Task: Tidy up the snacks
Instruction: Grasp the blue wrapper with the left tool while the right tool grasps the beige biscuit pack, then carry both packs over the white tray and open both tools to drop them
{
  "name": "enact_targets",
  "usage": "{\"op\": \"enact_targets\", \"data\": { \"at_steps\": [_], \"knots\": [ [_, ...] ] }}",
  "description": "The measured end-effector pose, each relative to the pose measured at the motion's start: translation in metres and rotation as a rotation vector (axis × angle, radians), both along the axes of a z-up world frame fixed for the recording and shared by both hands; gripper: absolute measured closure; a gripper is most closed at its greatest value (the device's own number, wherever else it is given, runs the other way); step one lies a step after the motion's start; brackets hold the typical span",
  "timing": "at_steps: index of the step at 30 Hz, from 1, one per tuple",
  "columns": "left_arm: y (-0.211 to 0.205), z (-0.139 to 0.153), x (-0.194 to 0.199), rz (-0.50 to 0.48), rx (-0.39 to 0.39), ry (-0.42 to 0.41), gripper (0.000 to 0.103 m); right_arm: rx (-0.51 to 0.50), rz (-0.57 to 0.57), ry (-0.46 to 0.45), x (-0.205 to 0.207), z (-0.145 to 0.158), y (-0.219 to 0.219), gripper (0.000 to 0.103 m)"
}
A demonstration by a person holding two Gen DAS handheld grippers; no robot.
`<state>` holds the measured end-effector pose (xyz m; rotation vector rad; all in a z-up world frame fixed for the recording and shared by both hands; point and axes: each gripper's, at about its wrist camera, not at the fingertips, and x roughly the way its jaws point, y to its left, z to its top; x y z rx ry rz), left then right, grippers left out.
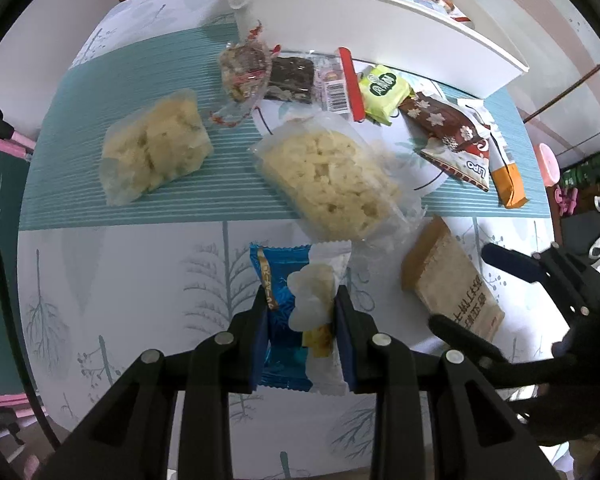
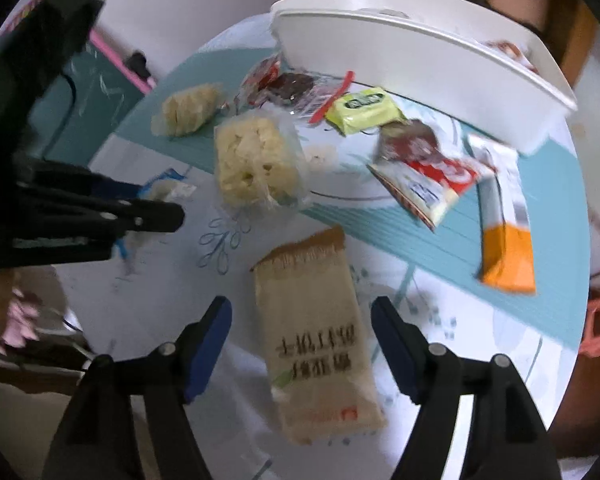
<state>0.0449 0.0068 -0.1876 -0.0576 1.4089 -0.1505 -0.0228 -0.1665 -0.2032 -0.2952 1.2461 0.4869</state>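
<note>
My left tool (image 1: 302, 312) is clamped on a blue packet (image 1: 286, 320), pinched across its width so it lifts flat toward the white bin (image 1: 380, 28) at the back of the surface (image 1: 140, 272). My right tool (image 2: 302, 344) stands open astride a tan packet (image 2: 316, 344), pads clear of it (lined up for a grab, I judge). Two pale rice cakes (image 1: 156, 148) lie loose, one green packet (image 1: 382, 92), one orange-ended one (image 1: 508, 184).

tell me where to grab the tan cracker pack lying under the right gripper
Grip the tan cracker pack across its narrow width at mid-length, coming straight down. It lies flat, long axis running between the open fingers of the right gripper, so the long edges already face the pads.
</note>
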Motion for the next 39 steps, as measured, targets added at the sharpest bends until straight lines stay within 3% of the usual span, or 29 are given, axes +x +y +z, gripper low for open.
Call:
{"op": "enact_targets", "data": {
  "at_steps": [7, 8, 9, 16, 25, 32, 39],
  "knots": [
    [0.002, -0.002, 0.0, 0.018, -0.001, 0.001, 0.075, -0.139, 0.076, -0.009, 0.0, -0.021, 0.024, 0.031],
    [0.002, -0.003, 0.0, 0.017, 0.002, 0.004, 0.075, -0.137, 0.085, -0.012, 0.0, -0.021, 0.026, 0.033],
    [0.001, -0.004, 0.001, 0.016, 0.005, 0.008, 0.075, -0.131, 0.086, -0.02, 0.0, -0.02, 0.026, 0.047],
    [-0.01, 0.009, 0.003, -0.016, 0.006, -0.022, 0.075, -0.095, 0.07, -0.006, -0.001, -0.01, 0.02, 0.049],
    [-0.021, 0.061, 0.014, -0.049, -0.041, -0.116, 0.075, 0.059, -0.029, -0.133, 0.0, 0.068, -0.009, 0.049],
    [-0.034, 0.126, 0.056, -0.096, -0.052, -0.265, 0.075, 0.154, -0.149, -0.289, 0.044, 0.143, -0.024, 0.049],
    [-0.047, 0.178, 0.12, -0.129, -0.007, -0.404, 0.075, 0.174, -0.25, -0.41, 0.108, 0.19, -0.033, 0.049]
  ]
}}
